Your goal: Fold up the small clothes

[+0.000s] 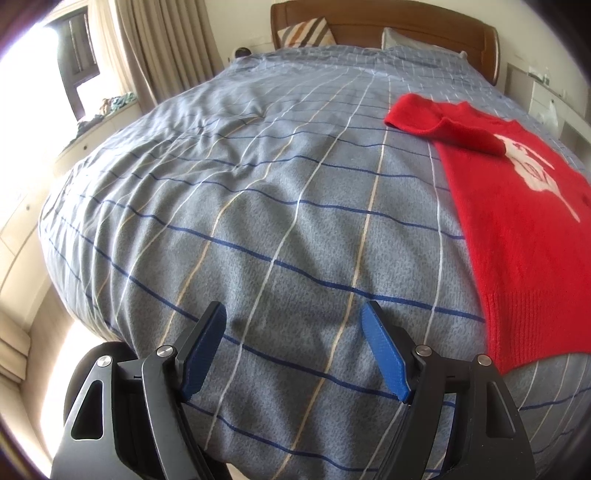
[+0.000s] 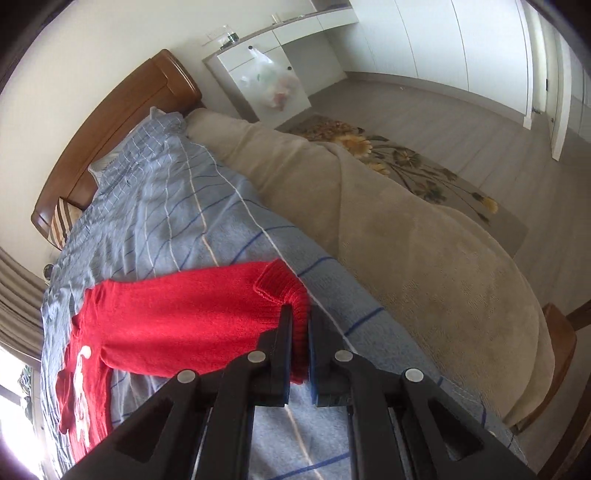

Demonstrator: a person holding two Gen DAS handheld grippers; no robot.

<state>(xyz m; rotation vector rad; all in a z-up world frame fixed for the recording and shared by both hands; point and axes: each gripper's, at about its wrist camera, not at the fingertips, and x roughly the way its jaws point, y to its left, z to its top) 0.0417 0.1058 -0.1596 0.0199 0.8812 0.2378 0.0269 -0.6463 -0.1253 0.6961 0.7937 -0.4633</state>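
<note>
A: Start at the right gripper (image 2: 300, 314). How do its fingers (image 2: 284, 332) stand?

B: Pressed together on the ribbed cuff (image 2: 291, 295) of the red sweater (image 2: 177, 321). A strip of red knit shows between the two pads, and the sleeve runs from there to the left across the bed.

A: And the left gripper (image 1: 295, 314)?

B: Its fingers (image 1: 384, 354) stand wide apart, blue pads facing each other, with nothing between them. They hang over bare bedspread (image 1: 258, 221) (grey-blue, crossed by dark blue, white and tan lines).

A: Where does the sweater lie from that side?

B: To the right of the left gripper and apart from it, spread flat on the bedspread, its ribbed hem nearest the camera. A white figure is knitted into the front, and one sleeve is folded across the chest near the collar.

A: What lies further out?

B: In the right wrist view a beige blanket (image 2: 406, 229) runs along the far edge of the bed, then a flowered rug (image 2: 402, 162) on the grey floor, and a white cabinet (image 2: 266, 74) with a plastic bag hanging on it. A wooden headboard (image 1: 388, 33) closes the top of the bed, with a striped pillow (image 1: 306, 33) against it, and curtains (image 1: 159, 48) hang by the window on the left.
</note>
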